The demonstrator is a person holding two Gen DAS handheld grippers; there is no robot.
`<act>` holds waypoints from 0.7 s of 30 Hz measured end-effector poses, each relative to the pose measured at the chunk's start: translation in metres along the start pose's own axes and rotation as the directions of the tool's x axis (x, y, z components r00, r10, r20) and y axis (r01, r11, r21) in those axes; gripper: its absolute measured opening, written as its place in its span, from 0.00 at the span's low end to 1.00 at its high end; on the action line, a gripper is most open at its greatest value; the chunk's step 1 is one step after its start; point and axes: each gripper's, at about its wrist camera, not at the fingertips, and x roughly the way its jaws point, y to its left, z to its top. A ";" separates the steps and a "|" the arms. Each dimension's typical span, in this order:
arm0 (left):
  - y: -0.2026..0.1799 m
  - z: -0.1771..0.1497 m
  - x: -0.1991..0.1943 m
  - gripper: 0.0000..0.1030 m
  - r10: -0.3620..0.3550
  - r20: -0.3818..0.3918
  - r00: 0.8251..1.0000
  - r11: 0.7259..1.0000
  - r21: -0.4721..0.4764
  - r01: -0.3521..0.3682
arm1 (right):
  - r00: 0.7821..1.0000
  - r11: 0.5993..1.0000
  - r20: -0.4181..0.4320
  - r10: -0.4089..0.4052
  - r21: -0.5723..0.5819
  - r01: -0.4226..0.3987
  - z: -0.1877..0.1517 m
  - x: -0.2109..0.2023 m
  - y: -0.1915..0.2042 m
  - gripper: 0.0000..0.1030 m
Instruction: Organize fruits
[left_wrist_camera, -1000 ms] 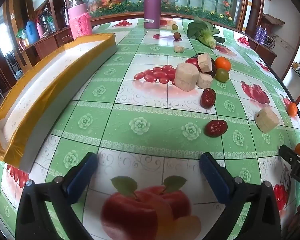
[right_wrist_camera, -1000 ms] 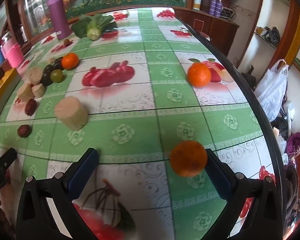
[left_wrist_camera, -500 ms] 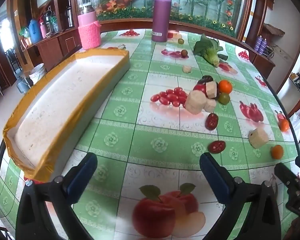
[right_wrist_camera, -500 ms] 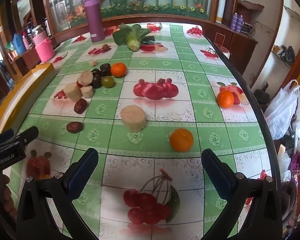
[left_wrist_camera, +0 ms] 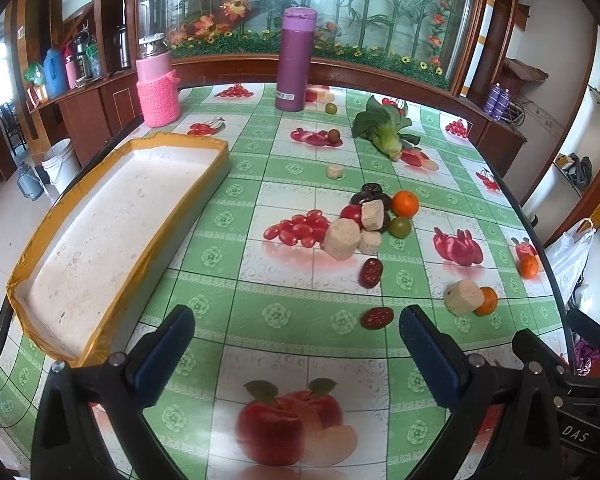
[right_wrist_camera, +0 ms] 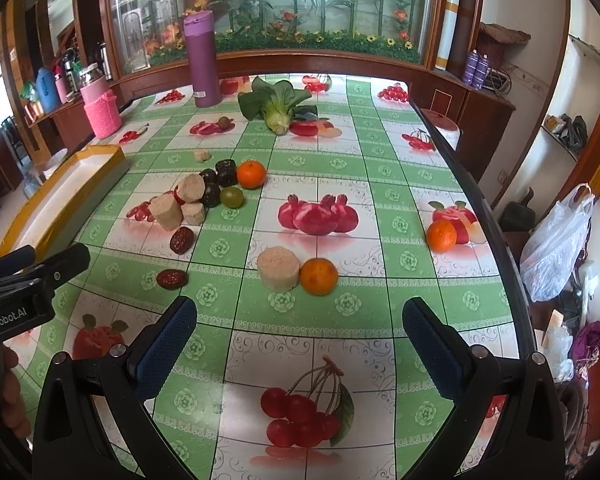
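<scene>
Green-and-white checked oilcloth printed with apples, cherries and pomegranates covers the table (right_wrist_camera: 380,184), which stands in front of a glass wall painted with bamboo and flowers.

Most of the fruit lies in a cluster (right_wrist_camera: 208,192) near the middle of the cloth: pale cut chunks (left_wrist_camera: 342,239), dark round fruits (right_wrist_camera: 212,194), an orange (right_wrist_camera: 251,174) and a green fruit (right_wrist_camera: 232,197), all touching or just beside each other. Two dark red dates lie apart on the near side of the cluster, one (left_wrist_camera: 371,273) close to the chunks, the other (left_wrist_camera: 377,317) nearer the grippers. Further right another pale chunk (right_wrist_camera: 279,269) sits touching a second orange (right_wrist_camera: 319,276), and a third orange (right_wrist_camera: 441,235) rests alone near the right edge of the table. A small pale piece (left_wrist_camera: 334,171) lies beyond the cluster.

At the left side of the table is a long white tray with a yellow taped rim (left_wrist_camera: 44,236), nothing in it. At the far end a leafy green cabbage (right_wrist_camera: 278,104) lies on its side, with a tall purple flask (left_wrist_camera: 294,60) and a jar in a pink knitted sleeve (left_wrist_camera: 157,90) upright near it.

Both grippers hover above the near end of the cloth, touching nothing. The left gripper (left_wrist_camera: 296,348) has its fingers spread wide apart and holds nothing; the right gripper (right_wrist_camera: 300,344) likewise is spread wide and holds nothing.
</scene>
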 end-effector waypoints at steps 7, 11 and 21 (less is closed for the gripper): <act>-0.013 0.000 -0.012 1.00 0.015 0.049 0.999 0.999 0.033 -0.016 | 0.999 1.000 0.046 0.011 0.022 -0.012 0.005 -0.019 -0.002 1.00; -0.017 -0.001 -0.018 1.00 0.024 0.088 0.996 0.998 0.050 -0.028 | 0.994 1.000 0.105 -0.016 0.025 0.013 0.005 -0.030 0.001 1.00; -0.010 -0.003 -0.024 1.00 0.018 0.099 0.995 0.999 0.035 -0.022 | 0.989 0.999 0.140 -0.054 0.016 0.052 -0.002 -0.034 0.007 1.00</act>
